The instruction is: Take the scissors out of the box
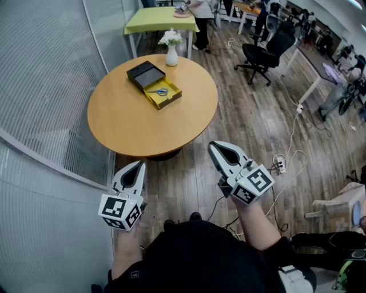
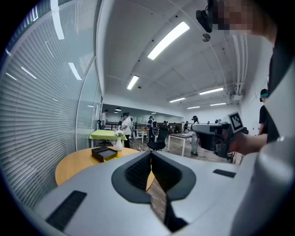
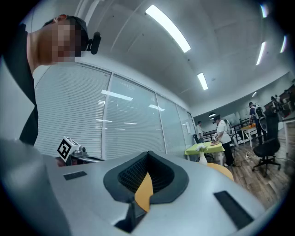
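Two grey handheld tools, the left gripper [image 1: 136, 167] and right gripper [image 1: 214, 146], hover with jaws pressed together on nothing, short of a round wooden table [image 1: 126, 123]. Farther on, blue-handled scissors [image 1: 158, 91] lie inside the open yellow box [image 1: 171, 95], beside its black lid [image 1: 144, 73].

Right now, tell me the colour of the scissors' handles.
Blue handles on the scissors, lying in the yellow box; head view shows them best.

We stand in an open-plan office: a black swivel chair [image 1: 264, 50], a white desk [image 1: 327, 70], a glass partition with blinds [image 1: 46, 86], ceiling strip lights [image 2: 168, 40], and people [image 1: 200, 17] working at tables behind.
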{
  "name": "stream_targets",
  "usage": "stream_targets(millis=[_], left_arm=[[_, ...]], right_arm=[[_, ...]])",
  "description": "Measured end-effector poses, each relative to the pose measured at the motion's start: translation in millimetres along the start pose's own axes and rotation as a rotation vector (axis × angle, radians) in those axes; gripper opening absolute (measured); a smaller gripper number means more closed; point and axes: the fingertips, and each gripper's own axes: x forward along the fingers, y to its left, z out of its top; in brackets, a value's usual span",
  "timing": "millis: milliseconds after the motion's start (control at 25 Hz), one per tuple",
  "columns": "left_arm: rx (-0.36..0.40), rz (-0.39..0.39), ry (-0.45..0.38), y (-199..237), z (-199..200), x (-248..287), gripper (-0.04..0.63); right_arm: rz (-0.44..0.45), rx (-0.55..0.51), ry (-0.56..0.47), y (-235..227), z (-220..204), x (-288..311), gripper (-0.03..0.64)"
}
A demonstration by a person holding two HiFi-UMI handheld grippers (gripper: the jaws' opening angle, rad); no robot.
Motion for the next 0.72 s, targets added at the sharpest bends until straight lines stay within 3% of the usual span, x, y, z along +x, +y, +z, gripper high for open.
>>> stream_targets(millis=[440, 720], left_arm=[[-0.008, -0.018, 0.006, -18, 1, 19, 0.014], [0.015, -0.044, 0.013, -48, 3, 44, 0.014]], right_arm=[[-0.016, 0.028, -0.013, -20, 1, -18, 0.035], [0.134, 0.034, -0.019, -9, -1, -34, 0.037]])
